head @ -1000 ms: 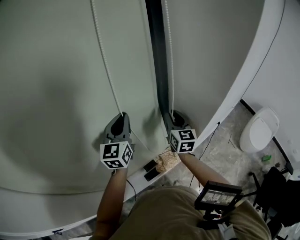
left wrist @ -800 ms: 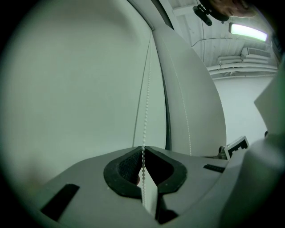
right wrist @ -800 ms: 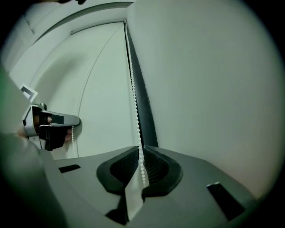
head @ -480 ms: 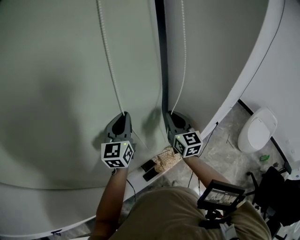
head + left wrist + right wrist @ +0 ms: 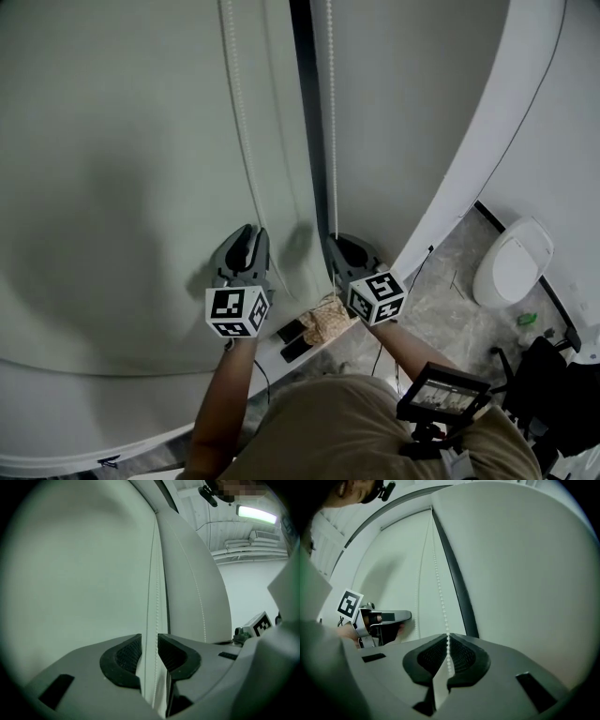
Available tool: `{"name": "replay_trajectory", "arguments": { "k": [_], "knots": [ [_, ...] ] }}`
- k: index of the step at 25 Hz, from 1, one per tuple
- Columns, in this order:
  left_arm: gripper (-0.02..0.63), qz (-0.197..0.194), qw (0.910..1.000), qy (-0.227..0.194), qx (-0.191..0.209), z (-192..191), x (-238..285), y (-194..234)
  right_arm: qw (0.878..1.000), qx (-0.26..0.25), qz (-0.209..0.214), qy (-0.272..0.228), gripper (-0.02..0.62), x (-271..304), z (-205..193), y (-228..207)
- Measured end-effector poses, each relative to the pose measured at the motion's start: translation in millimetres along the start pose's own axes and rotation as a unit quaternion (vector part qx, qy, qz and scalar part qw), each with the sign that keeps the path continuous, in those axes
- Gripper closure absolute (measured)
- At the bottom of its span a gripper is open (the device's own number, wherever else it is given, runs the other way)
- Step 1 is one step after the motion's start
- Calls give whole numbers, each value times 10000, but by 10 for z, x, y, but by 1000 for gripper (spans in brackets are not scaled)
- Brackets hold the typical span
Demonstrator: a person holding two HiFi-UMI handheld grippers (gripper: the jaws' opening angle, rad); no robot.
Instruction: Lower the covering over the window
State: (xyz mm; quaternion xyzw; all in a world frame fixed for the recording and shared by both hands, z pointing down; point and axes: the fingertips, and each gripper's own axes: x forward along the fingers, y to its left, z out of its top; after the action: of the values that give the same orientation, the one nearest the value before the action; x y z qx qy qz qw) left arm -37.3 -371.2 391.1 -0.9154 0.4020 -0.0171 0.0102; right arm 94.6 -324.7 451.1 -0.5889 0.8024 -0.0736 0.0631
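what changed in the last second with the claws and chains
The left claw has just opened, letting go of the left bead chain, which still runs between its jaws. The right claw has just closed onto the right bead chain. The blinds look unchanged.

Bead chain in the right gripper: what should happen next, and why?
Probably pull it downward. The right gripper has just closed onto that bead chain, while the left gripper has just opened, the other chain loose between its jaws.
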Motion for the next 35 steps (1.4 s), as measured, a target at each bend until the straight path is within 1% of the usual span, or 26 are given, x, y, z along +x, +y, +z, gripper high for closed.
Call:
{"name": "replay_trajectory", "arguments": {
  "k": [2, 4, 5, 6, 9, 10, 11, 13, 15, 16, 22, 25, 28, 30, 33, 35],
  "knots": [
    [483, -7, 10000, -79, 32, -30, -48, -36, 9999, -92, 131, 48, 577, -13, -81, 98],
    [477, -49, 9997, -240, 31, 4, -106, -90, 9995, -156, 256, 104, 577, -19, -164, 197],
    [477, -126, 9993, -340, 24, 60, -130, -199, 9993, -160, 309, 118, 577, -71, -175, 212],
    [477, -250, 9987, -436, 15, 150, -145, -413, 9992, -150, 358, 117, 577, -193, -146, 181],
    [477, -807, 9947, -625, -83, 519, -140, -1426, 9986, -90, 514, 74, 577, -813, 89, -68],
    [477, -1011, 9926, -652, -141, 593, -135, -1671, 9983, -80, 570, 63, 577, -937, 129, -103],
    [477, -1207, 9903, -659, -205, 619, -132, -1825, 9980, -75, 628, 62, 577, -989, 129, -96],
    [477, -1530, 9856, -647, -328, 578, -130, -1982, 9971, -64, 748, 86, 577, -988, 58, -24],
    [474, -1728, 9817, -667, -446, 516, -129, -2077, 9961, -40, 871, 127, 578, -981, -22, 45],
    [474, -1767, 9806, -679, -507, 495, -126, -2105, 9956, -30, 928, 150, 578, -985, -52, 72],
    [474, -1589, 9824, -691, -694, 402, -89, -2061, 9917, 68, 1246, 313, 580, -1013, -169, 211],
    [477, -1540, 9829, -741, -686, 387, -65, -2007, 9894, -34, 1404, 365, 580, -961, -193, 279],
    [508, -1476, 9851, -626, -620, 292, -76, -1972, 9857, -85, 1622, 453, 580, -940, -256, 435],
    [546, -1383, 9875, -509, -558, 194, -116, -1951, 9831, -11, 1761, 498, 580, -952, -308, 564],
    [569, -1250, 9893, -480, -587, 105, -195, -1895, 9803, 66, 1902, 523, 580, -959, -340, 705],
    [569, -1205, 9897, -508, -587, 67, -246, -1877, 9797, 85, 1931, 532, 581, -964, -368, 730]
  ]
}}
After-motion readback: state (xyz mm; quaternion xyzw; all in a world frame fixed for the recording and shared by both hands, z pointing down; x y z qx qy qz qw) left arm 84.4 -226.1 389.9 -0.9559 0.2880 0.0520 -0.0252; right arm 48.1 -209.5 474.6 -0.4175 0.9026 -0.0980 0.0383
